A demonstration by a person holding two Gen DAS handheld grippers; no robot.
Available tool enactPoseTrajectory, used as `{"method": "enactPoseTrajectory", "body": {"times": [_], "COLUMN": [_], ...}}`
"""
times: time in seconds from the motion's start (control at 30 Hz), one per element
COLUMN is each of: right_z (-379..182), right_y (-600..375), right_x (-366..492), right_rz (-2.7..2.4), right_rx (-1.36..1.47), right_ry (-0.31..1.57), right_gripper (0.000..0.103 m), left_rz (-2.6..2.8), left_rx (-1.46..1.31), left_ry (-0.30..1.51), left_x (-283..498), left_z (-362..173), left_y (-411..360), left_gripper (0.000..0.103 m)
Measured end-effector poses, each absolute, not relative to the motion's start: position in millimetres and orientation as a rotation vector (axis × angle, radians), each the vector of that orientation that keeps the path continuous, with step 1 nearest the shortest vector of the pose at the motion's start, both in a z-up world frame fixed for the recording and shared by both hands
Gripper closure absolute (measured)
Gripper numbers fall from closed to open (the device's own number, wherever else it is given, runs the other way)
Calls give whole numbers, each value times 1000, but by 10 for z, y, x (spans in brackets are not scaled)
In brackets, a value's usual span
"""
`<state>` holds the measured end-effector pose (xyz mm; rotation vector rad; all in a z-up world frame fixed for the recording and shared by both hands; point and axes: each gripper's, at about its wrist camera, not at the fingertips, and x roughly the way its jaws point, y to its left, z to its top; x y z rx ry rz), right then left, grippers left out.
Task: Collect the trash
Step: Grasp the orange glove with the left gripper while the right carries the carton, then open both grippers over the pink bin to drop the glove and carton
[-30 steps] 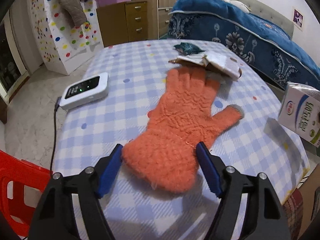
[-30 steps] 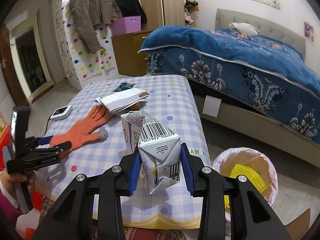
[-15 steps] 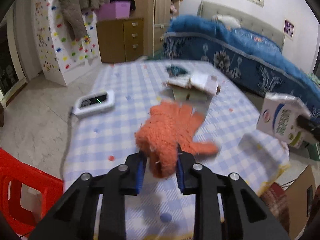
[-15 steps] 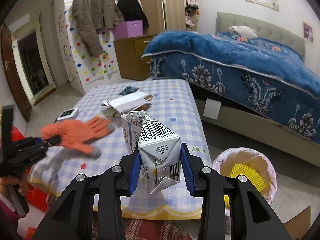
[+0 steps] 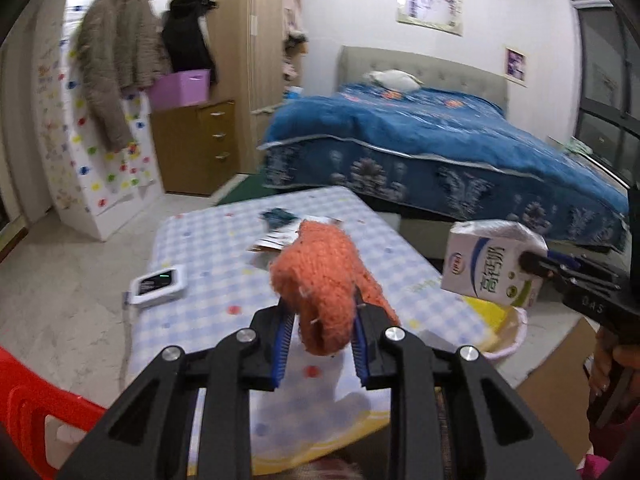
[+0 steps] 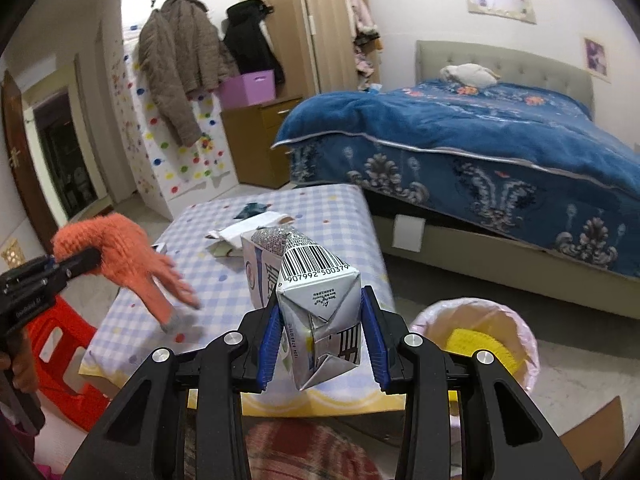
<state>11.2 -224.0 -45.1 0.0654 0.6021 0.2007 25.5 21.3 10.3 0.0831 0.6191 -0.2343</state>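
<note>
My left gripper [image 5: 320, 336] is shut on the cuff of an orange knit glove [image 5: 324, 276], held in the air above the checked table [image 5: 208, 240]; its fingers hang down in the right wrist view [image 6: 132, 260]. My right gripper [image 6: 322, 340] is shut on a white milk carton [image 6: 312, 300], held off the table's right edge; the carton also shows in the left wrist view [image 5: 488, 268]. A pink-lined trash bin [image 6: 476, 336] with a yellow insert stands on the floor to the lower right.
Flattened white packaging [image 6: 248, 232] and a dark teal wrapper [image 6: 250, 210] lie at the table's far end. A white device [image 5: 158, 285] sits near the left edge. A red stool [image 6: 60, 344] is at the left, a blue bed [image 6: 480, 152] at the right.
My left gripper closed on the glove's cuff and lifted it off the table, then swung toward the right. My right gripper kept the carton and rose slightly.
</note>
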Motion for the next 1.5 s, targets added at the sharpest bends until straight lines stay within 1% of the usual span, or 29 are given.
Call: {"method": "enactPoseTrajectory", "body": {"times": [0.17,0.5,0.73,0.93,1.1,1.13,1.17,1.2,1.23,1.27,1.33,1.5], "right_z": [-470,-583,-713,-923,-1116,-1152,-1182,-1206,-1221,-1221,-1188,-1113], "right_y": [-2649,-3529,-3819,-3936,-4033,-4054,-4073,-4086,-4100,-4107,-4095,-4040], "right_x": [-7,-134,-17,257,523,585,633,676,710,726,706,633], "right_rz": [104,-112,-204,-288,-335,-340,-342,-343,-338,-330,-320,-302], "right_rx": [91,170,167,115,99,102,105,109,118,135,148,165], "right_ry": [595,600,625,684,736,745,753,761,765,762,746,733], "right_gripper": [65,65,65,65,65,63,61,57,50,49,48,48], "left_rz": [-339,-562,-626,-619,-632,-635,-635,-631,-631,-631,-627,-589], "left_rx": [142,262,299,327,342,346,345,341,331,319,299,264], "left_ry": [643,600,639,711,744,747,747,743,740,736,725,714], "left_x": [311,514,799,1124,1321,1359,1395,1415,1439,1445,1442,1380], "left_z": [-8,-42,-291,-611,-779,-807,-827,-831,-837,-827,-795,-706], "left_y": [-304,-1447,-1960,-2250,-2425,-2464,-2496,-2515,-2521,-2511,-2457,-2176], "left_gripper": [79,79,79,79,78,75,69,61,49,44,41,41]}}
